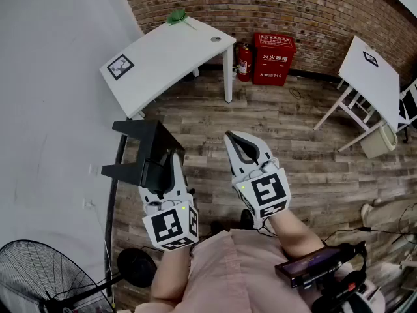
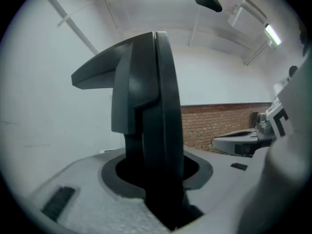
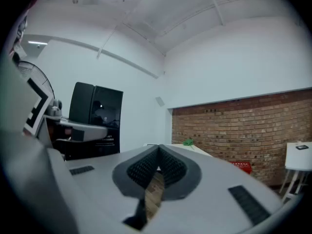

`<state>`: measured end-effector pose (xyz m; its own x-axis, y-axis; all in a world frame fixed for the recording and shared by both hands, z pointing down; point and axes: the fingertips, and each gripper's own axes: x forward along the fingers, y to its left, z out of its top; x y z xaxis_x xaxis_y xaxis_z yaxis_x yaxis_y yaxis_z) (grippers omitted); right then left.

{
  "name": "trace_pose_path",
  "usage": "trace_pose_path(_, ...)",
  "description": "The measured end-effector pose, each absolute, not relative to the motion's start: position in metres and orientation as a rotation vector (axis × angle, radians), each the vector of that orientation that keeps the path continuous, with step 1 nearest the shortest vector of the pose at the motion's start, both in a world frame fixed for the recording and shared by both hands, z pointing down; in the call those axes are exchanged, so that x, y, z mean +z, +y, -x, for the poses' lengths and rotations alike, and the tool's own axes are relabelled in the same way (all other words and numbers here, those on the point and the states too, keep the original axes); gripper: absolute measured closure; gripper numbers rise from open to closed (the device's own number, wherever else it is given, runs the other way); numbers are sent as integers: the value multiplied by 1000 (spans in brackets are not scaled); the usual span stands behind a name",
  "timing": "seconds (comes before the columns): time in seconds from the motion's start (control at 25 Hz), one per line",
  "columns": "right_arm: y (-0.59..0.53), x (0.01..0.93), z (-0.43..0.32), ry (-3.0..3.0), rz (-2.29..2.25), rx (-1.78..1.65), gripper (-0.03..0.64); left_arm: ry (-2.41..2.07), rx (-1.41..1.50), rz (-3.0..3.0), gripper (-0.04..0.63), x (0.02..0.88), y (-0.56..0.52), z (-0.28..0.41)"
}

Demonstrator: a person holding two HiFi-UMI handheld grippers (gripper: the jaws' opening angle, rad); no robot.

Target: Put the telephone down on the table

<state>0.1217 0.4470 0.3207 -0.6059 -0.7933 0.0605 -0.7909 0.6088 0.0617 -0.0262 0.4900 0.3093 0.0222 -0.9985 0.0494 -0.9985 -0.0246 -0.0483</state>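
Head view: the left gripper (image 1: pixel 166 173) is clamped on the black telephone (image 1: pixel 140 150), held in the air short of the white table (image 1: pixel 176 57) and well apart from it. The handset's long axis seems to run on from the jaws toward the table, its two ends jutting out to the side away from the right gripper (image 1: pixel 236 142). The right gripper hovers beside it, about as far from the table, jaws together on nothing. So the left hand has to carry the telephone forward to the table top. Only bare wooden floor (image 1: pixel 273 129) lies between. On the table sit a square marker (image 1: pixel 120 66) near the closest corner and a green thing (image 1: pixel 176 17) at the far end. The stretch between them looks the likeliest spot to set it down. A fire extinguisher (image 1: pixel 244 60) and a red box (image 1: pixel 273 59) stand right of the table against the brick wall. A fan (image 1: pixel 39 276) stands behind the hands, on the side away from the table.

Left gripper view: the telephone (image 2: pixel 151 116) rises from between the jaws, which press on its dark body – a firm hold, as far as I can judge.

Right gripper view: the jaws meet at their tips, empty, and the table (image 3: pixel 195 149) shows beyond them, small and far.
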Motion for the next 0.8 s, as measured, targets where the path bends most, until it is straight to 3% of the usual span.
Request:
trace_pose_path(0.72,437,324,-145,-2821,-1285,85,611,1963,-184,2509,426,319,479,-19)
trace_pose_path(0.8,433,318,-149,-2866,-1211,110,572,1868,-169,2603,427,317,475,-28)
